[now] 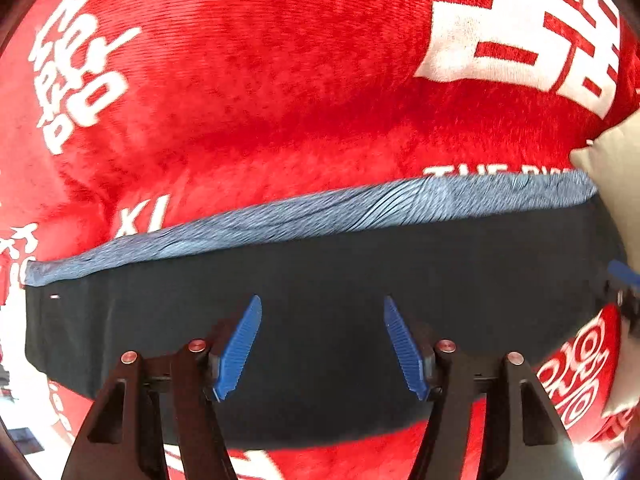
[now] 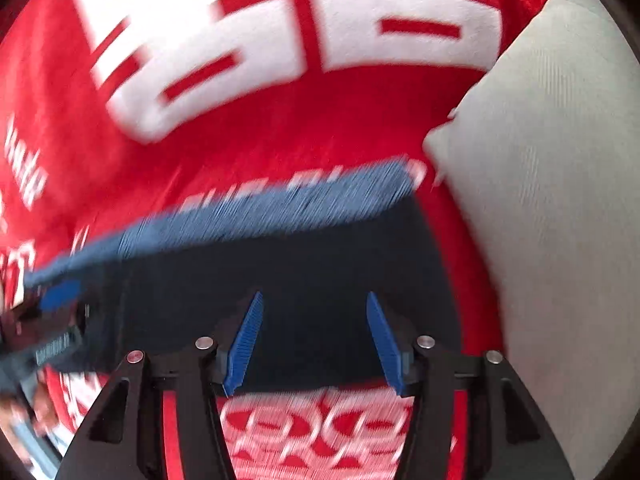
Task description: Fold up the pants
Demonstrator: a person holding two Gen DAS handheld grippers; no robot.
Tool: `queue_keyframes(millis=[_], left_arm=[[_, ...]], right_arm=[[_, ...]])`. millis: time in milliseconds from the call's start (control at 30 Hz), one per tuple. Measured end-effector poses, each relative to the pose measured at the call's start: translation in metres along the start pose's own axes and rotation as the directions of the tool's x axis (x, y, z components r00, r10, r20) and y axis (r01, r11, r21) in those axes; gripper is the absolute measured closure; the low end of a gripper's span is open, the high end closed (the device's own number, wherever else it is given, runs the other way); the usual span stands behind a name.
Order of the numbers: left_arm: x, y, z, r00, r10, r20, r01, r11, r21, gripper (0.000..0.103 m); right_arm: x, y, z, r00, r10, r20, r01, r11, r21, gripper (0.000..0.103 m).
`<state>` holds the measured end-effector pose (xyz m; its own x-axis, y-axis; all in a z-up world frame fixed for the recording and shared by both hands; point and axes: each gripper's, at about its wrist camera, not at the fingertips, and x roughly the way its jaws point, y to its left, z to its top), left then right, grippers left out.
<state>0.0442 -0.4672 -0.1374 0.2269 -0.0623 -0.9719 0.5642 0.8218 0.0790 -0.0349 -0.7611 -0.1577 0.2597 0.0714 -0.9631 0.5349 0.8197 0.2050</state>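
While spread flat on a red plush blanket [image 1: 280, 92] with white lettering, dark navy pants [image 1: 320, 280] folded into a wide band, ribbed lighter-blue waistband [image 1: 320, 212] along the far edge. Left gripper [image 1: 322, 347] above the middle of the band, blue fingers [image 1: 240, 348] parted, nothing between them, cloth released. Right gripper [image 2: 315, 343] likewise spread and empty, over the band's right end, near edge of the pants [image 2: 304, 280] crossing just under its fingertips.

Sharp in the left wrist view only: full width of the fold, left end included, plus waistband ribbing and small white print on the blanket. At its right rim, a sliver of the other gripper's blue finger.

Blurred in the right wrist view, yet shown there alone: a large pale grey cushion [image 2: 552, 208] beside the right end of the pants, merely a corner of it elsewhere. Patterned red-and-white blanket [image 2: 280, 120] edge below the fold. Left gripper's body at the left margin, over the cloth.
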Motion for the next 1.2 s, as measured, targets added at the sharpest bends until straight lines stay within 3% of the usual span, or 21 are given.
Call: queue_keyframes(millis=[100,233,367,400,433,533,600,667,767,867,1000,1100,1200], left_arm=[[0.001,0.026,-0.008,0.998,0.052,0.028,-0.052,0.999,0.01,0.038],[0.018,0.089,-0.007,0.993,0.118,0.023,-0.116,0.99,-0.086,0.038],[0.059,0.151,0.001,0.984,0.175,-0.034,-0.178,0.97,-0.168,0.038],[0.068,0.166,0.0,0.982,0.182,-0.046,-0.187,0.967,-0.175,0.034],[0.071,0.18,0.0,0.986,0.16,-0.039,-0.165,0.968,-0.192,0.017],[0.062,0.208,-0.008,0.984,0.173,-0.033,-0.176,0.961,-0.215,0.017],[0.048,0.226,-0.019,0.99,0.137,-0.012,-0.137,0.965,-0.226,0.017],[0.037,0.244,-0.032,0.992,0.13,-0.007,-0.128,0.968,-0.218,0.017],[0.032,0.275,-0.056,0.991,0.134,-0.015,-0.134,0.966,-0.223,0.017],[0.031,0.3,-0.077,0.991,0.134,-0.031,-0.137,0.961,-0.239,0.017],[0.039,0.324,-0.093,0.986,0.162,-0.038,-0.166,0.962,-0.218,0.017],[0.043,0.334,-0.101,0.989,0.143,-0.037,-0.148,0.961,-0.236,0.017],[0.05,0.34,-0.104,0.991,0.127,-0.034,-0.132,0.961,-0.245,0.017]], right_arm=[[-0.004,0.016,-0.031,0.999,0.024,-0.049,-0.025,0.999,-0.023,0.045],[-0.004,0.039,-0.054,0.998,0.024,-0.063,-0.027,0.999,-0.046,0.045],[-0.005,0.065,-0.071,0.998,0.014,-0.068,-0.016,1.0,-0.025,0.045],[-0.003,0.07,-0.071,0.998,0.012,-0.067,-0.014,1.0,-0.022,0.045],[-0.003,0.076,-0.074,0.998,0.005,-0.064,-0.007,1.0,-0.024,0.045],[-0.006,0.102,-0.079,0.998,0.04,-0.058,-0.041,0.999,-0.014,0.045],[-0.005,0.127,-0.086,0.99,0.126,-0.068,-0.126,0.992,-0.004,0.045],[0.001,0.157,-0.093,0.972,0.214,-0.094,-0.215,0.977,-0.006,0.045],[0.012,0.213,-0.106,0.919,0.365,-0.151,-0.369,0.929,0.001,0.045],[0.031,0.262,-0.119,0.865,0.463,-0.195,-0.467,0.884,0.027,0.045],[0.06,0.305,-0.133,0.808,0.543,-0.227,-0.536,0.839,0.1,0.045],[0.069,0.315,-0.144,0.783,0.577,-0.232,-0.558,0.816,0.15,0.045],[0.085,0.328,-0.141,0.776,0.587,-0.23,-0.564,0.809,0.166,0.045]])
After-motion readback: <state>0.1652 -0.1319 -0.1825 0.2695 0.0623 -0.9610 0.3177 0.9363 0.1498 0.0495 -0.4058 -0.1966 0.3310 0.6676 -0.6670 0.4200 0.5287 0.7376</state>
